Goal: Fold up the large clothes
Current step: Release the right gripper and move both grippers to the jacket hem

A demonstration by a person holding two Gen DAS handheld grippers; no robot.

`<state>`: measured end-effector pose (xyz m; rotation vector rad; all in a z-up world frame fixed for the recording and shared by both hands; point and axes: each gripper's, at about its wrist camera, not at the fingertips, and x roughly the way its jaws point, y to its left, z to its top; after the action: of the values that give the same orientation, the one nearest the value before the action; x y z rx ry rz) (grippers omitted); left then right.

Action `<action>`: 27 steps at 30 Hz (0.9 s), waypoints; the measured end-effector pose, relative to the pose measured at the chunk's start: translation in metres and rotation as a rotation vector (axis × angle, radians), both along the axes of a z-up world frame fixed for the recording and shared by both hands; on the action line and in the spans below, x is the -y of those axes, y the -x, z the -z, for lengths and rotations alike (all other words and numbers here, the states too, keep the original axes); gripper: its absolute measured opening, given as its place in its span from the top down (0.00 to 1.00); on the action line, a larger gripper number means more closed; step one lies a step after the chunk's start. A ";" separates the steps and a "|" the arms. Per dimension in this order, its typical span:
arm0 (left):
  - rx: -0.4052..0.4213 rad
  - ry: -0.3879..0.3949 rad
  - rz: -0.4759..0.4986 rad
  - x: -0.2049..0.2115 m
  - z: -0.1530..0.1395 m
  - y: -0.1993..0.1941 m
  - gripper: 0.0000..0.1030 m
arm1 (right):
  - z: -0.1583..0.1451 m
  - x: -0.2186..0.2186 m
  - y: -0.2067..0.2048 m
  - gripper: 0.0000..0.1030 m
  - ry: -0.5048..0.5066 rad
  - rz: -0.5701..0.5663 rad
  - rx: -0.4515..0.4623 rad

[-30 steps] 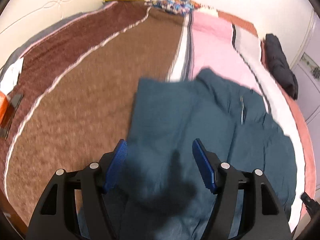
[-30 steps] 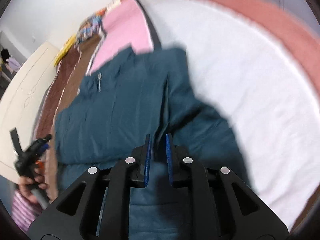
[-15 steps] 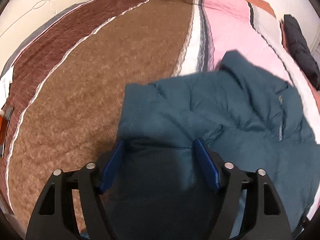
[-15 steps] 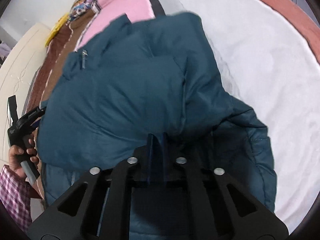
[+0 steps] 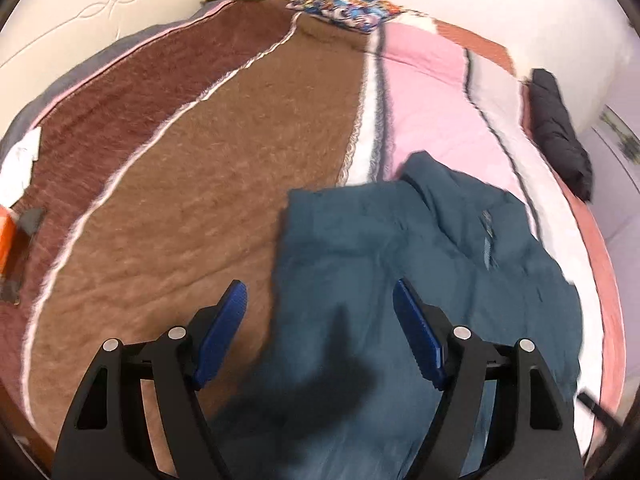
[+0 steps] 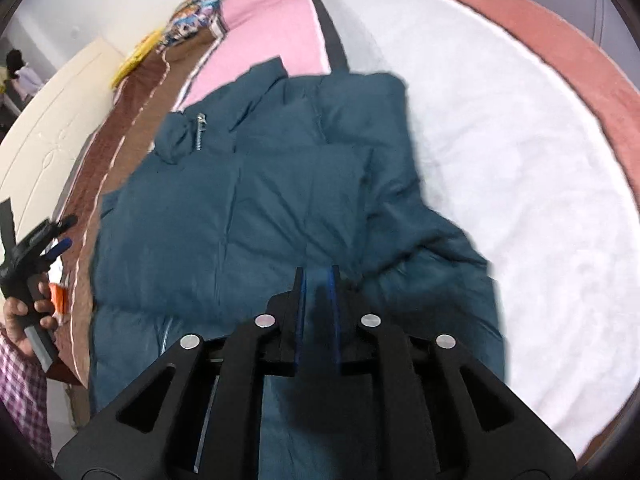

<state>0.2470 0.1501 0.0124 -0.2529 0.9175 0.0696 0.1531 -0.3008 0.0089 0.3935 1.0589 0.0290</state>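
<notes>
- The left claw is hanging with its jaws spread wide and nothing gripped; its blue pads are standing clear above the near left part of the teal puffer jacket, not touching the cloth.
- The right claw is standing only narrowly parted, and its jaws have just been opening; through the slim gap a dark strip of the teal puffer jacket is showing, but I cannot tell whether the pads are still pressing on cloth or are already free of it.
- The jacket is lying on the bed, partly folded, with one quilted panel laid over the body and the collar and metal zipper pointing toward the far end; it is straddling the brown blanket, the pink blanket and the white fleece blanket.
- Judging by the puffy quilting, the jacket is looking light for its bulk, soft and springy, so a folded layer is likely to be lifting back up unless it is pressed flat.
- The shell is looking smooth and probably slippery; a pinch on a single thin layer may be sliding out.
- Better holds are likely the firmer edges: the hem, the zipper band, the collar or a sleeve cuff, with one claw at each end of the fold line.
- In the right wrist view, a hand with a checked sleeve is holding the left claw's handle at the bedside.
</notes>
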 end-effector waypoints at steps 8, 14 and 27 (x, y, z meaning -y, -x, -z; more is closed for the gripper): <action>-0.047 0.066 -0.011 -0.049 0.003 0.130 0.28 | -0.013 0.025 0.101 0.76 0.055 -0.032 -0.037; -0.195 0.093 -0.086 -0.071 0.033 0.210 0.28 | -0.012 0.037 0.150 0.68 0.063 -0.027 -0.090; -0.329 0.170 -0.040 -0.063 0.068 0.278 0.28 | -0.001 0.054 0.207 0.53 0.065 -0.017 -0.153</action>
<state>-0.0311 0.2127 -0.0551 -0.4261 1.2476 0.0719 -0.0540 -0.3543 0.0100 0.3323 1.2110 -0.0206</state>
